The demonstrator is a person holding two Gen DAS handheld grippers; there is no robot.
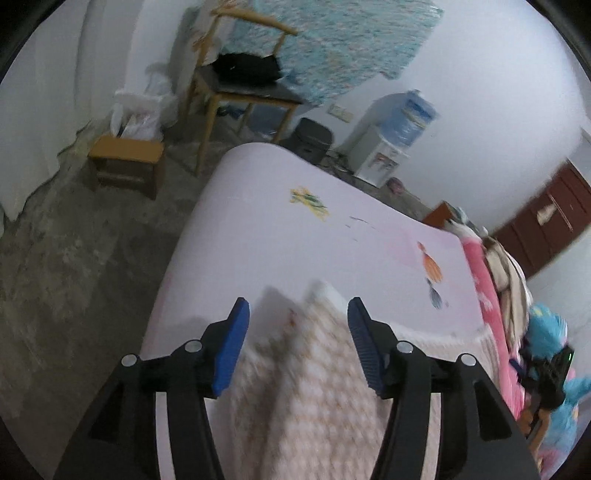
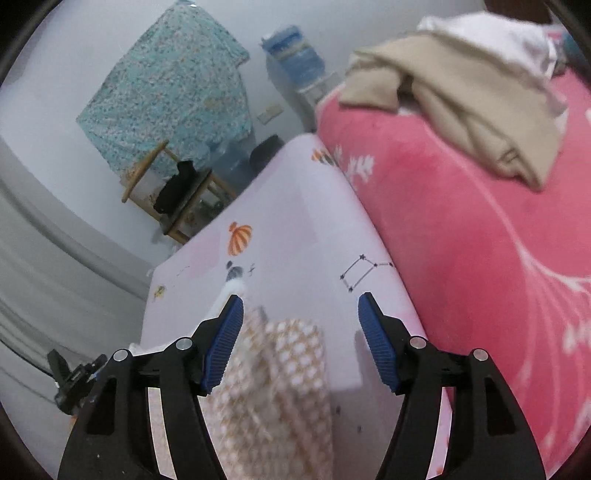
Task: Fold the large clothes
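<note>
Checked garment (image 1: 314,369) between open left gripper (image 1: 298,314), unpinched

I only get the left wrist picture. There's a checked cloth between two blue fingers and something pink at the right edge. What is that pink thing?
Observer: A pink blanket with white sprigs, lying right beside the pale table.
Operator: Is anything lying on it?
Observer: Yes, a crumpled beige garment sits on it, with white cloth behind.
Operator: And the other gripper?
Observer: The right gripper is open over the checked cloth, pads clear of it.
</note>
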